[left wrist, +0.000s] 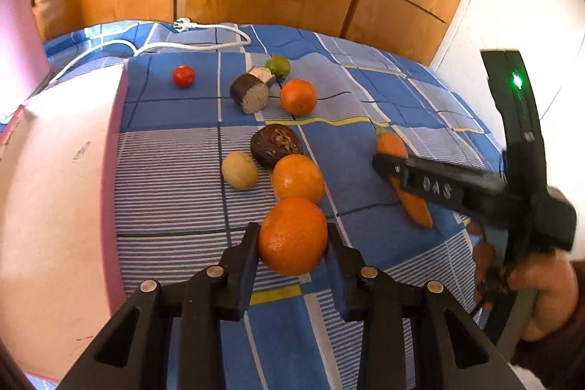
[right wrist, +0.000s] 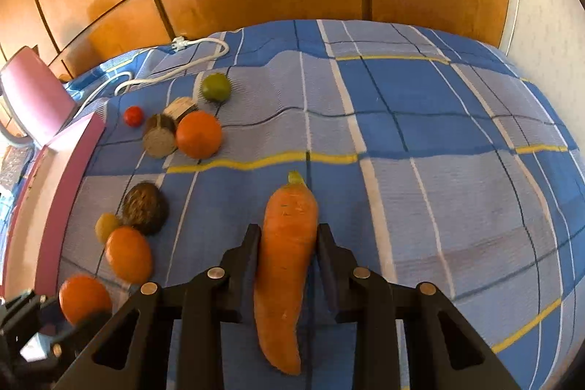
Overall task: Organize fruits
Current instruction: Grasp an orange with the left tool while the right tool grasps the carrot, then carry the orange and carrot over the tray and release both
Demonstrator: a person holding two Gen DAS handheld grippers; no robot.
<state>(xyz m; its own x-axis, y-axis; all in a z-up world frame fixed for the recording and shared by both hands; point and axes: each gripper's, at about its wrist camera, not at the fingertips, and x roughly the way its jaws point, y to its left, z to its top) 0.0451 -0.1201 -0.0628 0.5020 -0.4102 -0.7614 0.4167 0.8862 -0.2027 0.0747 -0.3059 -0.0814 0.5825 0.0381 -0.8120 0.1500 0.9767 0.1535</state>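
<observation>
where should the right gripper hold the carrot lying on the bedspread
Across its thick upper half, below the green stub, coming from above along its length. The carrot lies flat on the checked bedspread, pointing away from the right gripper, so its two long sides are free. The fingers already press there; the curved thin tip would slip.

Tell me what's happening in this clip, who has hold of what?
A person works two handheld grippers over a bed with a blue checked cover. The left gripper is closed on an orange; the right gripper is closed on a carrot. Both items appear to rest on the cover. Other produce lies loose beside a pink box.
</observation>
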